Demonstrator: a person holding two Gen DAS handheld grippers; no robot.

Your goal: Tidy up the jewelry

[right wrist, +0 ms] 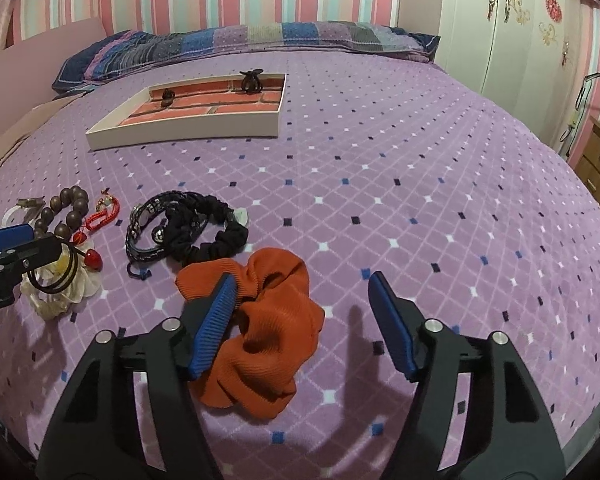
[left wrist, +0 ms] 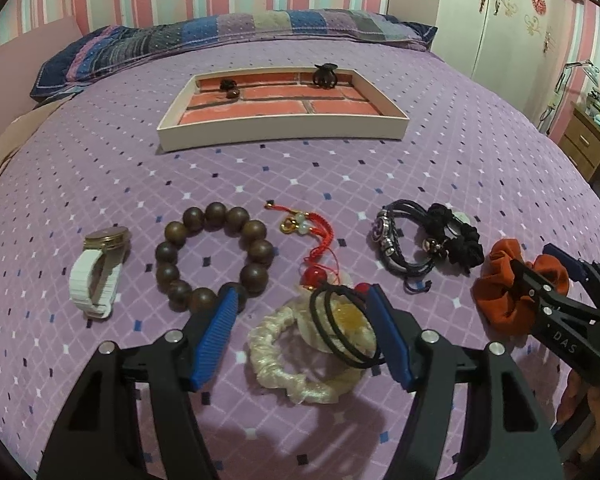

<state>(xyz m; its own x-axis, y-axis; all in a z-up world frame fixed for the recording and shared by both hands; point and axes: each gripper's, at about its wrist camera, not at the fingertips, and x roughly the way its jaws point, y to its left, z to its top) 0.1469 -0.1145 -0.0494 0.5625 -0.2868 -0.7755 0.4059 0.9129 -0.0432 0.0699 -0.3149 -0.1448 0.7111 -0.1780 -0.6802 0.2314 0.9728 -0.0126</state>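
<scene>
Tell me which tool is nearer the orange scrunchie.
Right. The right tool is open directly over the orange scrunchie, one finger overlapping its left edge. The left tool is further left, open around the black hair ties on the cream scrunchie.

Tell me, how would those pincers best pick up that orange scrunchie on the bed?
Probably from above, pinching one puffy fold of the orange scrunchie. It lies flat and crumpled on the purple bedspread, so no edge stands up to slide under, but its ruffled ring bunches easily. The right gripper is open, its left finger already over the fabric; closing across the nearest side of the ring should catch it.
</scene>
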